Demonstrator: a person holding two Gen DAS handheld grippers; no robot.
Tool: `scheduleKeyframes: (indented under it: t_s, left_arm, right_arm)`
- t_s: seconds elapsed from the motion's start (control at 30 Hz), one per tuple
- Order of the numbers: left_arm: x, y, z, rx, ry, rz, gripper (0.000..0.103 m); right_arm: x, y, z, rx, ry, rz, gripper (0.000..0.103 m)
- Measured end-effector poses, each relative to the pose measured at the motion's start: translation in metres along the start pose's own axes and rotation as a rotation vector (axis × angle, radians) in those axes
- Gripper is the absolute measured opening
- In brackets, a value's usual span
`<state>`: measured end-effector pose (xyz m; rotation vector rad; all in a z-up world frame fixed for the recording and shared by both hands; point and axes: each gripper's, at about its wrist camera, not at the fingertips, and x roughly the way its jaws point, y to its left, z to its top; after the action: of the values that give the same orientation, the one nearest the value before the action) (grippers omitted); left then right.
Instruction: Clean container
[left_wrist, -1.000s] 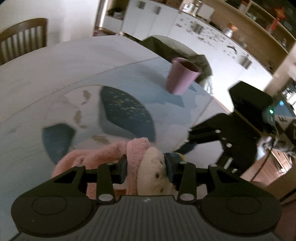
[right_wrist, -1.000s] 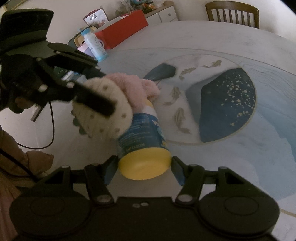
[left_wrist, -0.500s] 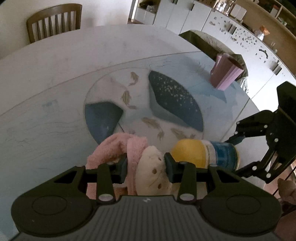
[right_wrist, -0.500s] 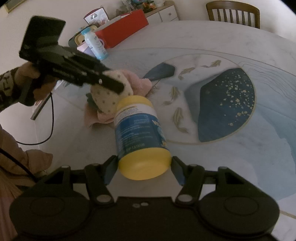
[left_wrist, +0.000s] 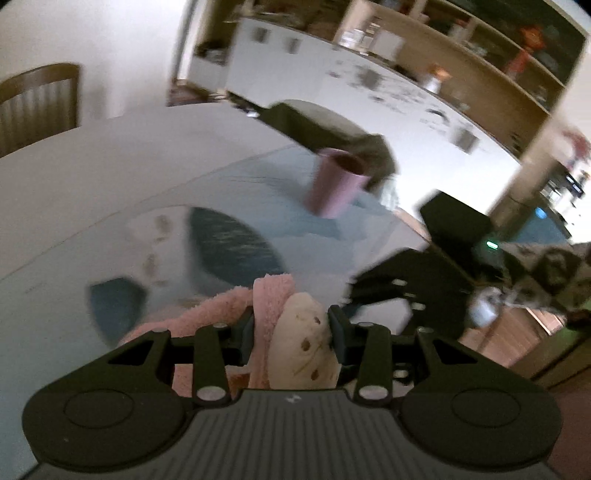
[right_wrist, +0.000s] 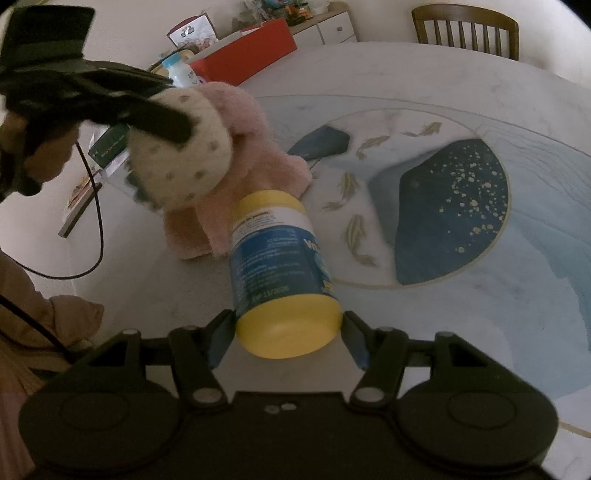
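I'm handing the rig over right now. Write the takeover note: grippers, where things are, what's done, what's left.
Left gripper: shut on the pink cloth, bunched with a cream dotted patch, held above the table.
Right gripper: shut on the yellow container, lying along the fingers, its far end under the cloth.
Done: both things gripped, cloth at the container.
Left: wipe the container; how much is already cleaned cannot be told.

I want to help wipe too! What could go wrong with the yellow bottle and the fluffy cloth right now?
The yellow bottle is pinched only near its bottom end by the right gripper, so a hard wipe might twist it loose. The fluffy cloth bulges out of the left gripper and could slip out. The pink cup stands on the table and might get knocked.
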<state>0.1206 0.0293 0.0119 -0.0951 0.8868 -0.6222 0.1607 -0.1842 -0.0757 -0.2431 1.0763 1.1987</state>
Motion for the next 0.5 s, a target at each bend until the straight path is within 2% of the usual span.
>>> scheduleKeyframes:
  t_s: [0.13,0.23,0.37,0.43,0.5]
  left_arm:
    - [0.027,-0.028,-0.002,0.053,0.050,-0.056,0.040]
    - [0.046,-0.039,-0.005,0.080,0.079,-0.019,0.040]
    - [0.056,-0.027,-0.005,0.044,0.088,0.039,0.040]
    - [0.053,-0.015,-0.005,0.000,0.079,0.040,0.040]
    - [0.048,-0.004,-0.005,-0.031,0.065,0.074,0.040]
  right_arm:
    - [0.000,0.001,0.001,-0.009,0.005,-0.006,0.062]
    - [0.000,0.003,0.001,-0.025,0.010,-0.013,0.062]
    - [0.000,0.005,0.001,-0.039,0.015,-0.018,0.062]
    - [0.000,0.007,0.001,-0.039,0.014,-0.020,0.062]
    - [0.000,0.007,0.001,-0.040,0.012,-0.021,0.062]
